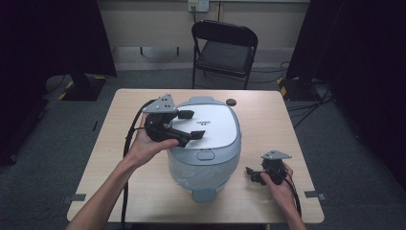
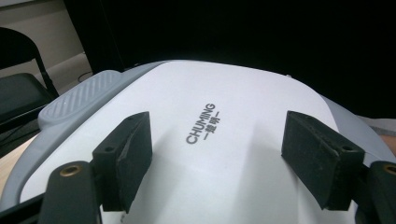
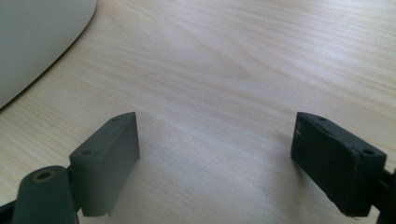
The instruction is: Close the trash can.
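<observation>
A rice cooker [image 1: 210, 129] with a white lid and grey-blue body stands shut in the middle of the wooden table [image 1: 268, 120]. My left gripper [image 1: 193, 124] hovers over the left part of the lid, jaws wide apart and nothing between them. In the left gripper view, the left gripper [image 2: 217, 154] frames the printed lid [image 2: 224, 107], just above it. My right gripper [image 1: 251, 175] rests low at the table's front right, pointing toward the cooker. In the right gripper view, the right gripper [image 3: 215, 154] is open over bare wood, with the cooker's wall [image 3: 37, 42] at the upper left.
A black folding chair [image 1: 225, 48] stands behind the table. A small dark round object [image 1: 231, 101] lies on the table behind the cooker. The lid's ribbed grey handle [image 2: 79, 98] runs along its far edge. Cables trail from both grippers toward the front edge.
</observation>
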Demonstrator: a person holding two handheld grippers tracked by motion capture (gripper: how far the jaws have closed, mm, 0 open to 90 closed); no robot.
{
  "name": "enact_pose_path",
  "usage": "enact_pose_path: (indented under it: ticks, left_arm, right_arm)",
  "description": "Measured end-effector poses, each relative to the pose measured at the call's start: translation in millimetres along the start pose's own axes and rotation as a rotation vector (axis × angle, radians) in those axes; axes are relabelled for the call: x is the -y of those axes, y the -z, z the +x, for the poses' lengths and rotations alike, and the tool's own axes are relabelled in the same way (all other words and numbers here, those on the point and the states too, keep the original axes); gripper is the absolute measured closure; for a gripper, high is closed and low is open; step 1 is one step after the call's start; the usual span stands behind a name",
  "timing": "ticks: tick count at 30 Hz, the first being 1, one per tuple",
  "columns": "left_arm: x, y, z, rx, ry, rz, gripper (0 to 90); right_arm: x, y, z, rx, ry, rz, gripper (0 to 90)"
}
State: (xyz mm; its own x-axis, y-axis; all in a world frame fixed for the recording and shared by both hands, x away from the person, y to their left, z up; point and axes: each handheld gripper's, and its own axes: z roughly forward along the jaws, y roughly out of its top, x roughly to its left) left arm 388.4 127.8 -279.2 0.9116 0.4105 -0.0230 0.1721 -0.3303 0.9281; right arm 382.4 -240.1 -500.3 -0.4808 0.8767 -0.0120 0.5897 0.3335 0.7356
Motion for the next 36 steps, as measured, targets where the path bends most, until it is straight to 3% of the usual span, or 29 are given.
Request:
enact_pose_path:
  ticks: [4, 5, 10, 11, 16, 20, 23, 26, 28, 30, 36]
  left_arm:
    - [1.9, -2.1, -6.4, 0.023, -0.036, -0.012, 19.4]
    - [2.2, -3.4, -8.0, 0.048, -0.039, -0.015, 19.1]
    - [0.5, -3.1, -11.3, 0.036, -0.059, 0.009, 18.7]
    - [0.4, -4.0, -14.2, 0.011, -0.09, 0.024, 19.0]
    - [-1.2, -2.6, -16.2, 0.023, -0.097, 0.044, 21.0]
    - [1.9, -1.2, -8.6, 0.029, -0.062, 0.009, 21.2]
    - [6.1, 5.2, 0.8, 0.041, 0.014, -0.031, 21.4]
    - [12.4, 15.5, 12.9, -0.027, 0.07, -0.059, 23.3]
    - [17.7, 24.2, 22.1, -0.046, 0.118, -0.086, 23.0]
    - [22.7, 33.2, 28.8, -0.062, 0.14, -0.101, 22.6]
    - [40.9, 56.6, 37.3, -0.121, 0.15, -0.105, 19.5]
  right_arm:
    - [0.0, 0.0, 0.0, 0.0, 0.0, 0.0, 14.1]
    - [0.1, 0.0, 0.0, 0.0, 0.0, -0.001, 14.1]
    - [0.1, 0.1, 0.3, 0.001, -0.002, 0.0, 14.1]
    - [0.1, 0.1, 0.3, 0.001, -0.002, 0.0, 14.1]
    - [0.1, 0.1, 0.3, 0.001, -0.003, 0.0, 14.1]
    - [0.1, 0.1, 0.3, 0.001, -0.003, 0.0, 14.0]
    - [0.0, 0.1, 0.2, 0.001, -0.003, 0.0, 14.1]
    - [0.1, 0.1, 0.2, 0.001, -0.002, 0.0, 14.0]
    - [0.1, 0.1, 0.3, 0.001, -0.003, 0.0, 14.1]
    - [0.1, 0.1, 0.3, 0.001, -0.003, 0.0, 14.1]
    - [0.0, 0.0, 0.2, 0.001, -0.002, 0.0, 14.0]
